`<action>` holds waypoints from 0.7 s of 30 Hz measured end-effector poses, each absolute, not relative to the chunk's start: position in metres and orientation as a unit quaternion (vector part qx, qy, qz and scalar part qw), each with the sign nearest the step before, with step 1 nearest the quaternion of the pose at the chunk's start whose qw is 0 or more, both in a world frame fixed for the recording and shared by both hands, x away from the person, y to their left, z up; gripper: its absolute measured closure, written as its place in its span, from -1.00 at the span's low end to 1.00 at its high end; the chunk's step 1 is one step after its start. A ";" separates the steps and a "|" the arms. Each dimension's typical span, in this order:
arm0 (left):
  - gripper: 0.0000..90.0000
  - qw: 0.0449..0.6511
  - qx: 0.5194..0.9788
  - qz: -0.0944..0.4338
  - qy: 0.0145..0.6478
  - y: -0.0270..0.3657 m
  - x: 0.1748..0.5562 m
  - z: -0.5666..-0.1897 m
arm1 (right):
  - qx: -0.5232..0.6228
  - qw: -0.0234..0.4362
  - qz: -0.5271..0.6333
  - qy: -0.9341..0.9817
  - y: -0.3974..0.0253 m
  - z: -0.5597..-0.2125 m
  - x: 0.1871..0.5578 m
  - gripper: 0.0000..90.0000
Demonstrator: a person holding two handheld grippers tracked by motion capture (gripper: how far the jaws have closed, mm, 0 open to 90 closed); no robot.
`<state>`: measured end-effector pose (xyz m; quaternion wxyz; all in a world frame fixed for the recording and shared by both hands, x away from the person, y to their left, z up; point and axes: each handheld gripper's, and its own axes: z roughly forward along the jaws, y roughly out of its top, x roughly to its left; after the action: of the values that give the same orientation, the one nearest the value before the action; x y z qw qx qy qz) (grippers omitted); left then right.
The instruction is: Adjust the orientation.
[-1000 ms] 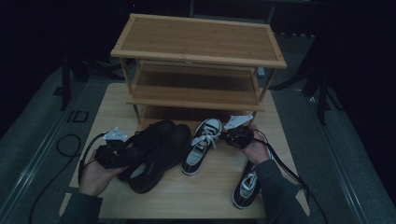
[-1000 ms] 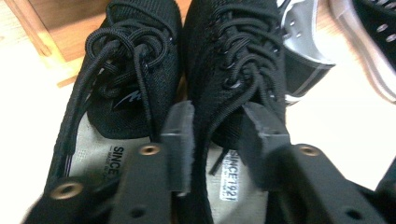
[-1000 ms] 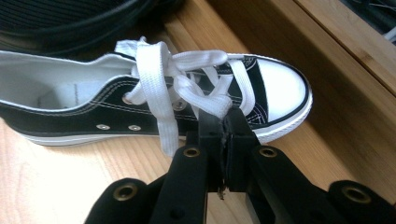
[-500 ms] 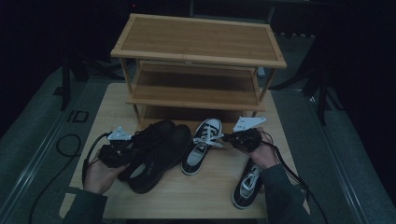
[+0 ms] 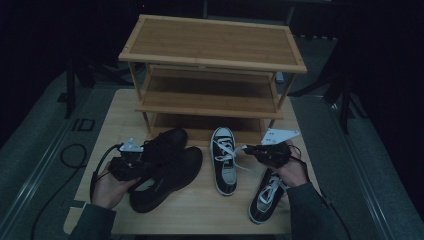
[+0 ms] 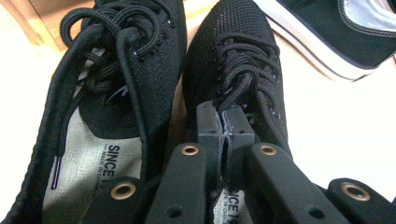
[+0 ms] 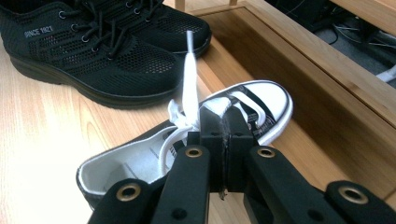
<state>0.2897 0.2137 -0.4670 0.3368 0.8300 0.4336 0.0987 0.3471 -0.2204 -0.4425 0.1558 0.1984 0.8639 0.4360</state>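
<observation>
1. Shoe rack [image 5: 212, 60] spans the far half of the counter [image 5: 200, 210]. Its lowest shelf [image 5: 200, 134] is open at the front, and the two tiers above it are bare.
2. Approach to that shelf is blocked by the black mesh shoes [image 5: 165, 167] on the left and the canvas sneaker [image 5: 224, 160] at centre, toes at the rack's edge.
3. A narrow bare strip runs between the mesh pair and the sneaker.
4. Second sneaker [image 5: 265, 195] occupies the near right corner.
5. Near edge between the left pair and that sneaker is bare wood.
</observation>
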 end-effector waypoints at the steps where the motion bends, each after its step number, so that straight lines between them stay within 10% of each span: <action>1: 0.95 0.335 0.830 0.101 0.434 0.213 0.290 -0.467 | 0.199 0.156 0.437 0.863 -0.223 -0.443 0.347 0.99; 21: 0.95 0.356 0.814 0.099 0.448 0.205 0.298 -0.471 | 0.172 0.135 0.469 0.856 -0.234 -0.438 0.326 0.99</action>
<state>0.2985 0.2055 -0.4712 0.3564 0.8138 0.4483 0.0985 0.3257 -0.2342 -0.4377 0.1345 0.1720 0.8556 0.4692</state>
